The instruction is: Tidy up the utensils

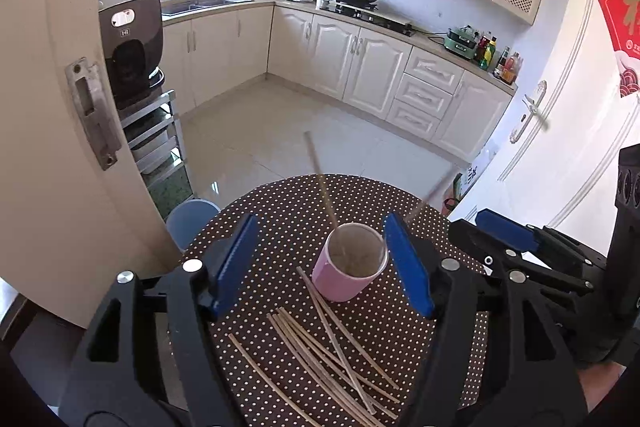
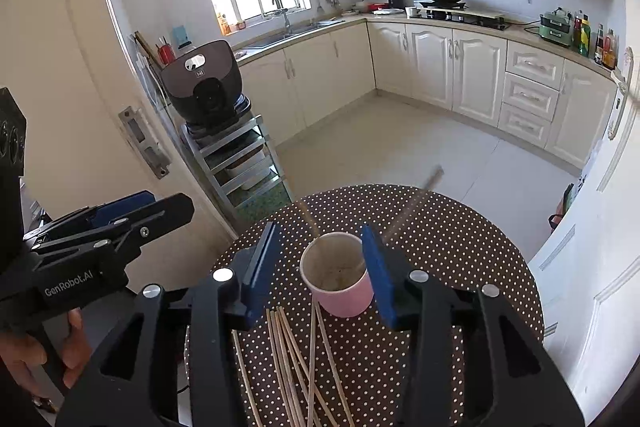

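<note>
A pink paper cup (image 1: 348, 277) (image 2: 340, 291) stands upright on the brown polka-dot table (image 1: 280, 203) (image 2: 460, 235). Two wooden sticks lean out of it: one (image 1: 320, 179) (image 2: 308, 217) to the left, and a blurred one (image 1: 434, 191) (image 2: 416, 199) to the right. Several loose sticks (image 1: 320, 355) (image 2: 292, 359) lie crossed in front of the cup. My left gripper (image 1: 320, 227) (image 2: 168, 201) is open above the cup, holding nothing. My right gripper (image 2: 319, 229) (image 1: 486, 221) is open too, its blue pads to either side of the cup's rim without pressing it.
A blue stool (image 1: 188, 219) stands past the table's left edge. A metal rack (image 2: 240, 163) carrying a dark appliance (image 2: 204, 87) is behind it, by the door frame. A white door (image 1: 560, 131) is on the right. A person's hand (image 2: 24, 351) holds the left gripper.
</note>
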A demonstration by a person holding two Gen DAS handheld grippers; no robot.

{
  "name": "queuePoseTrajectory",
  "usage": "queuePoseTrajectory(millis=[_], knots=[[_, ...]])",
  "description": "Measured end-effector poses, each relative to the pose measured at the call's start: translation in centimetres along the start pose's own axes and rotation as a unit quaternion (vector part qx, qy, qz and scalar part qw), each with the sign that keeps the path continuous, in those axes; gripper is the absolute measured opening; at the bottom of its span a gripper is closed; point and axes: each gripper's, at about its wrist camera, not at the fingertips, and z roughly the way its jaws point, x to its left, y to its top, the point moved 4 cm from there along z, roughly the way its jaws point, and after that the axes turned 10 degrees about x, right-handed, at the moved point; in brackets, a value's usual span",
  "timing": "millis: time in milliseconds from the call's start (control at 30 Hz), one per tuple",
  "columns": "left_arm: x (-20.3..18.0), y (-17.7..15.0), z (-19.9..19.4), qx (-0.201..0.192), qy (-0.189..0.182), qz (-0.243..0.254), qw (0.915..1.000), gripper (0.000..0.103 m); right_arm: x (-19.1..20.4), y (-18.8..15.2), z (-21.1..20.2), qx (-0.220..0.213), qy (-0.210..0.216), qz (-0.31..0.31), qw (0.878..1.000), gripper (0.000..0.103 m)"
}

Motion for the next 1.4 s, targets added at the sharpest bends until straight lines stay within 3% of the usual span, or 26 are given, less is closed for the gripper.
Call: queuePoseTrajectory(millis=[200,400,667,900,1133,1400], knots=[[1.7,-1.7,0.3,0.019,0.007,-0.010,0.9997,0.069,0.3,-1.3,0.1,0.011,-0.001,0.002,1.000,0.042],[6.3,-4.4,2.5,0.080,-0.004,-0.077,0.9938,0.069,-0.1,-3.1,1.7,0.042,-0.006,0.003,0.999,0.043],[11.6,-9.6,7.4,0.178,0.005,-0.164,0.9702,0.069,-0.9,-6.6,6.2,0.117,-0.009,-0.010,0.993,0.043],[12.2,-13.7,11.7,0.249,0.008,-0.194,0.9488,0.068,-1.6,-9.5,10.7,0.188,-0.006,-0.031,0.982,0.043],[11.2,-16.1,15.4,0.300,0.002,-0.200,0.9328,0.046,-1.7,-10.8,14.8,0.243,0.001,-0.061,0.968,0.043],[11.6,-16.6,17.6,0.320,0.025,-0.211,0.9232,0.036,-1.0,-10.8,18.5,0.271,0.001,-0.108,0.956,0.038]])
